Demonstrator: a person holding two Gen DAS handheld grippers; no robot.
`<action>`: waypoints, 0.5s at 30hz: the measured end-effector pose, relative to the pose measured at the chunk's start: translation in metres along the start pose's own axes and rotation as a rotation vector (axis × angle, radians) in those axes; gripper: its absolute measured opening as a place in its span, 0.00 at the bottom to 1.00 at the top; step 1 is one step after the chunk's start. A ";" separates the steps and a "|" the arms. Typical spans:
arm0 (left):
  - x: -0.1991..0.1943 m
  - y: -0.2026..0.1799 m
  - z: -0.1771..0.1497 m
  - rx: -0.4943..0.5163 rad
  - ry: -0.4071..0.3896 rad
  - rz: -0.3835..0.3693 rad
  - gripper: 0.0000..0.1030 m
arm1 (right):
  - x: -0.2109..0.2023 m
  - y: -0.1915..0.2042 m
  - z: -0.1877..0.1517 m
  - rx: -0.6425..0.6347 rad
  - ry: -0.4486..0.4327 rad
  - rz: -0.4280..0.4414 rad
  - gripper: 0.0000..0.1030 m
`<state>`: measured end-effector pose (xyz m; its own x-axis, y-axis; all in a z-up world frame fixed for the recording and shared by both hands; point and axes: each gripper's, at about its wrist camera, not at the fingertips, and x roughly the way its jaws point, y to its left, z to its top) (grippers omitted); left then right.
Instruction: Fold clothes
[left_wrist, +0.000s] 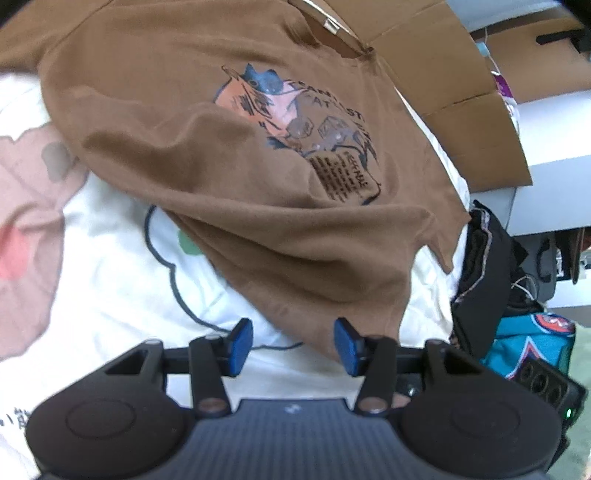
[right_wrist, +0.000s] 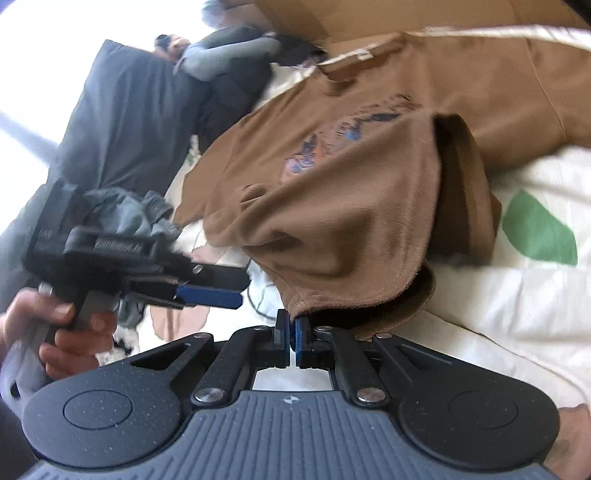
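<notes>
A brown T-shirt (left_wrist: 240, 155) with a printed cat graphic lies rumpled on a white patterned sheet (left_wrist: 110, 251). In the left wrist view my left gripper (left_wrist: 293, 345) is open, its blue pads just short of the shirt's lower hem, holding nothing. In the right wrist view my right gripper (right_wrist: 290, 334) is shut on the hem of the brown T-shirt (right_wrist: 351, 177) and lifts that edge off the sheet. The left gripper (right_wrist: 207, 295) also shows there, at the left, held in a hand beside the shirt.
Cardboard boxes (left_wrist: 461, 92) stand behind the shirt. A black garment (left_wrist: 480, 273) and a teal one (left_wrist: 532, 347) lie at the right. In the right wrist view a dark grey pillow (right_wrist: 129, 122) and grey clothes (right_wrist: 125, 214) lie at the left.
</notes>
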<state>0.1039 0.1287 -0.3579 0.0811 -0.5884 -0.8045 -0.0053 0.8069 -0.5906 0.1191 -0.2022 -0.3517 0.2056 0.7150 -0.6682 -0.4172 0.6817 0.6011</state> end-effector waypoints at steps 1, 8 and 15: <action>0.001 -0.001 0.000 -0.005 0.008 -0.006 0.52 | -0.001 0.006 -0.001 -0.027 0.001 -0.001 0.00; 0.011 0.003 -0.003 -0.063 0.086 -0.039 0.52 | 0.002 0.035 -0.006 -0.159 0.022 0.020 0.00; 0.028 0.012 -0.003 -0.161 0.189 -0.059 0.48 | 0.019 0.049 -0.009 -0.237 0.048 0.025 0.00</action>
<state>0.1028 0.1218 -0.3877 -0.1013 -0.6460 -0.7566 -0.1654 0.7609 -0.6275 0.0948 -0.1568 -0.3392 0.1526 0.7188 -0.6782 -0.6188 0.6046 0.5016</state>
